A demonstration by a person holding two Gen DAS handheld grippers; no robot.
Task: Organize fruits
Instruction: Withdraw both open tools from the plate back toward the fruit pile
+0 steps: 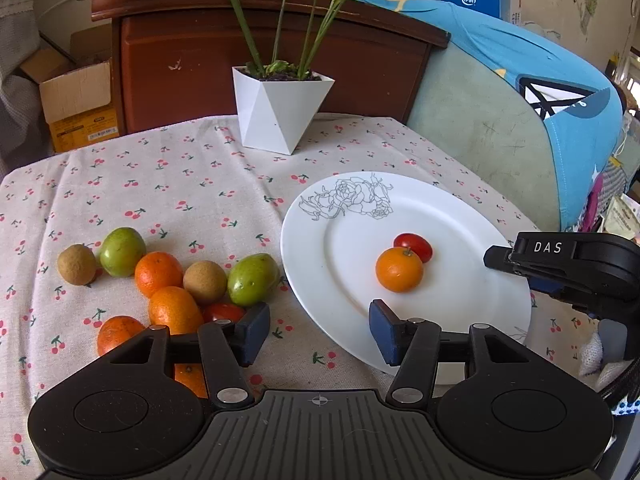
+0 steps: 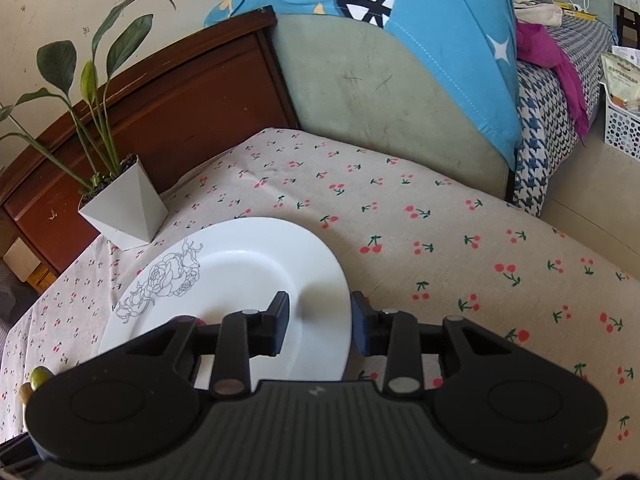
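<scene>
A white plate [image 1: 460, 240] with a drawn rose lies on the cherry-print tablecloth. An orange [image 1: 399, 269] and a red cherry tomato [image 1: 414, 245] lie on it. Left of the plate lies a heap of fruit: several oranges [image 1: 158, 273], two green fruits [image 1: 252, 279], two brown round fruits [image 1: 205, 281] and a tomato [image 1: 222, 313]. My left gripper [image 1: 319, 332] is open and empty, over the plate's near-left edge. My right gripper [image 2: 319, 323] is open and empty, its jaws either side of the plate's right rim [image 2: 336, 280]. It shows at the right in the left wrist view [image 1: 560, 268].
A white angular pot [image 1: 280, 112] with a green plant stands at the back of the table. Behind it is a brown wooden headboard [image 1: 260, 52]. A green cushion [image 1: 480, 132] with a blue cloth lies to the right. A cardboard box [image 1: 76, 100] is at the far left.
</scene>
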